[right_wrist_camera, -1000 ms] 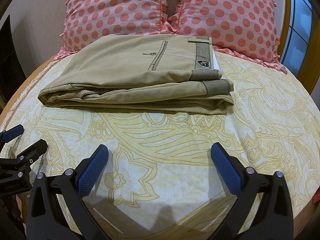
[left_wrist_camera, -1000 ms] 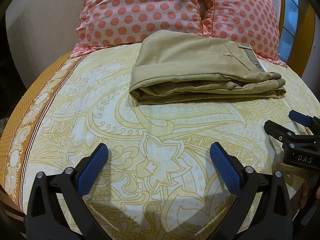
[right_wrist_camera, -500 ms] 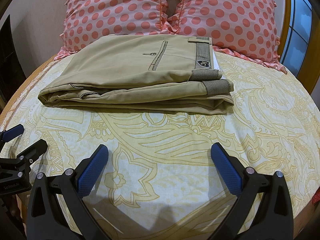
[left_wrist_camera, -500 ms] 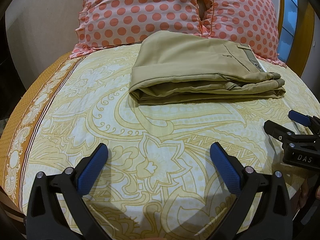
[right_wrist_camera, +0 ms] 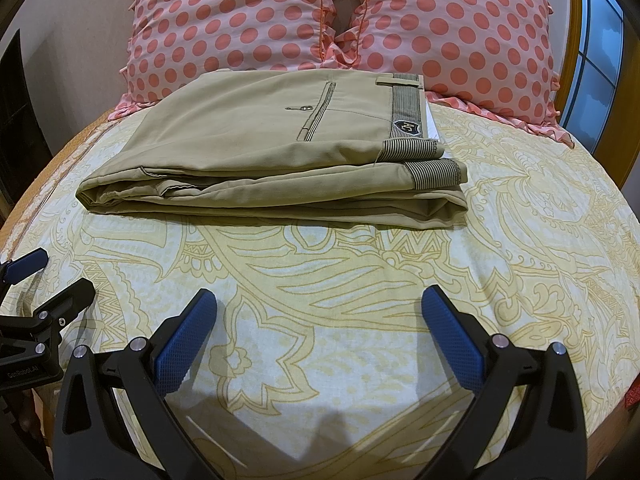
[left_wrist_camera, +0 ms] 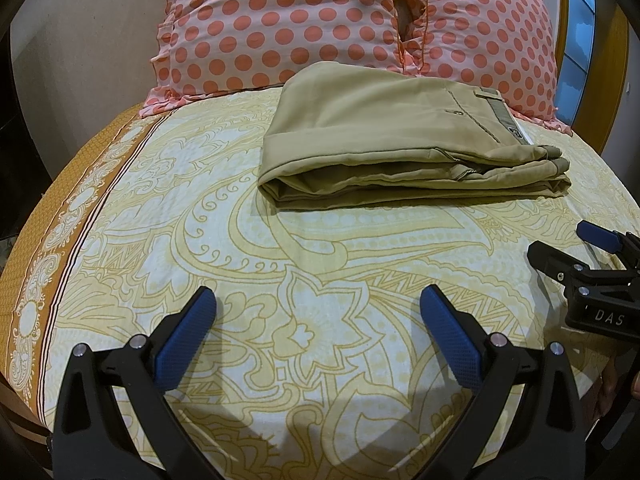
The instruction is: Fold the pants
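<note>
Khaki pants (left_wrist_camera: 400,140) lie folded in a flat stack on the bed, with the striped waistband to the right; they also show in the right wrist view (right_wrist_camera: 280,152). My left gripper (left_wrist_camera: 318,332) is open and empty over the sheet, well short of the pants. My right gripper (right_wrist_camera: 320,332) is open and empty too, at the same distance. Each gripper shows in the other's view: the right one (left_wrist_camera: 568,248) at the right edge, the left one (right_wrist_camera: 52,276) at the left edge.
Two pink pillows with coral dots (right_wrist_camera: 360,16) lean at the head of the bed behind the pants. The yellow patterned sheet (right_wrist_camera: 360,272) covers the bed, with an orange border (left_wrist_camera: 48,240) on the left. A wooden frame and window (right_wrist_camera: 596,52) stand at the right.
</note>
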{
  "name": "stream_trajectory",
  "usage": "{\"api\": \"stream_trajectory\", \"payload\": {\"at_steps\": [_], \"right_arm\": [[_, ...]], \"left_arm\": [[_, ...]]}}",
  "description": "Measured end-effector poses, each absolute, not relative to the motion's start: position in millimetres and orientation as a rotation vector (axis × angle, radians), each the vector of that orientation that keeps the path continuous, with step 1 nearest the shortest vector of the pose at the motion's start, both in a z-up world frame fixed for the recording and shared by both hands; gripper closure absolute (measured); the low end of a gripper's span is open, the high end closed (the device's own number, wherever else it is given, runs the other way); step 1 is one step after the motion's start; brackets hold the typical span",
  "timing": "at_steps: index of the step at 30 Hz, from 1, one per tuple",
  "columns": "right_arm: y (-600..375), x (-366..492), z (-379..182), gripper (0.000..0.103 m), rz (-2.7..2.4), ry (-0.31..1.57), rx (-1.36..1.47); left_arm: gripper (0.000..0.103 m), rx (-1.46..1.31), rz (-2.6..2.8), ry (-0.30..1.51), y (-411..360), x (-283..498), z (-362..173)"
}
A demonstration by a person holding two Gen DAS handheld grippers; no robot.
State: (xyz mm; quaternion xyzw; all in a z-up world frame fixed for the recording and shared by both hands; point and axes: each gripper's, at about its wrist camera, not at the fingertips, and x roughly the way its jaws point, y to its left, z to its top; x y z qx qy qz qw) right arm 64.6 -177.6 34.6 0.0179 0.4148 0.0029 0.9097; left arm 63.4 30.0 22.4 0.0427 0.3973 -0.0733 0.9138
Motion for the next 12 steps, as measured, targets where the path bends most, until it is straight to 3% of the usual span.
{"api": "stream_trajectory", "payload": {"at_steps": [12], "right_arm": [[-177.4,64.8,34.7,0.001,0.005,0.856,0.037]], "left_arm": [[0.002,0.092,-0.162,0.81,30.6,63.7,22.3]]}}
